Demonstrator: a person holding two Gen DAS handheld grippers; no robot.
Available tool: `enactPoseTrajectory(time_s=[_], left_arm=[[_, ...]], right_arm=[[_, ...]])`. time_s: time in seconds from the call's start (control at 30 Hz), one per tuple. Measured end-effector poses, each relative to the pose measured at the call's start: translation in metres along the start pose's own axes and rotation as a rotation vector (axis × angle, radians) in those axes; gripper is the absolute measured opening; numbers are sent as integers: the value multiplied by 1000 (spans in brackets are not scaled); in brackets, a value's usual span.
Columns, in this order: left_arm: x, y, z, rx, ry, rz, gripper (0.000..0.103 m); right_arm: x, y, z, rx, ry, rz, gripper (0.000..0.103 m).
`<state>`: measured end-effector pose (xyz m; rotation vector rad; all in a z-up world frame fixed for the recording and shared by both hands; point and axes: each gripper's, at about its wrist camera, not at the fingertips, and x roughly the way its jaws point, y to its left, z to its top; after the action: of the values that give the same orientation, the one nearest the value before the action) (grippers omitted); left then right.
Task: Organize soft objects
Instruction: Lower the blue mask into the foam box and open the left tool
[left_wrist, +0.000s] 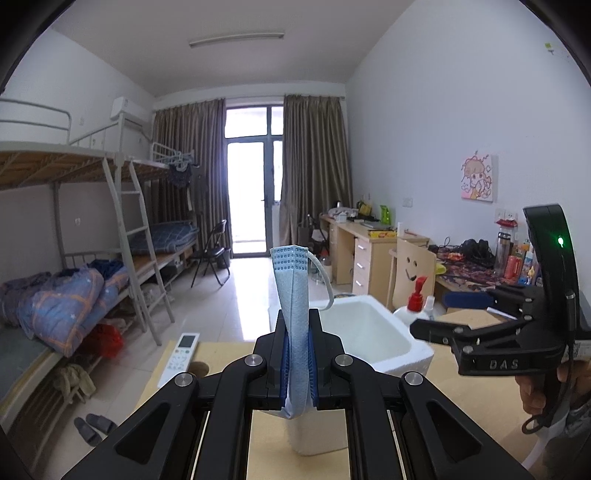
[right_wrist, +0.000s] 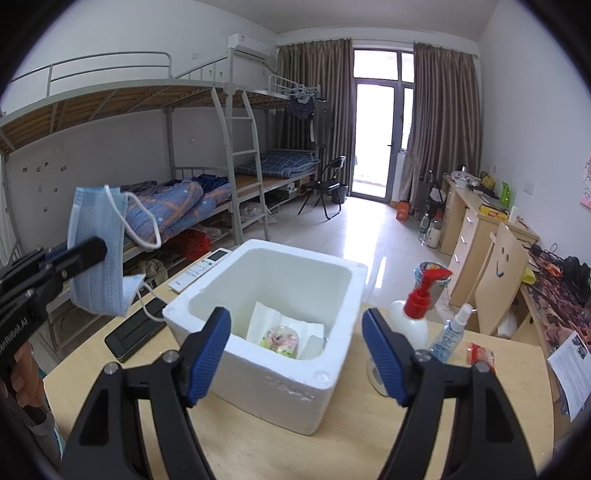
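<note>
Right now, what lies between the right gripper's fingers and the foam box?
Nothing. In the right wrist view the right gripper stands open over the foam box; only bare tabletop shows before its near wall.

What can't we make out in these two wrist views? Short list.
- Face mask, left wrist view: lower end hidden behind the left gripper.
- Foam box contents, right wrist view: colourful packet too blurred to identify; near wall hides the floor's front.
- Phone, right wrist view: partly behind the mask and box.
- Printed sheet, right wrist view: cut off by the lens edge, text too small.
</note>
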<state>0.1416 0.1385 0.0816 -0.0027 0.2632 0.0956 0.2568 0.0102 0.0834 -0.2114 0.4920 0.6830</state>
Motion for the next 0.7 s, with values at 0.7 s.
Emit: enactPoseTrajectory(time_s=[0.7], left_arm=[[51, -34, 14, 61, 14, -66, 9]], right_arm=[[-34, -44, -24, 85, -12, -117, 80]])
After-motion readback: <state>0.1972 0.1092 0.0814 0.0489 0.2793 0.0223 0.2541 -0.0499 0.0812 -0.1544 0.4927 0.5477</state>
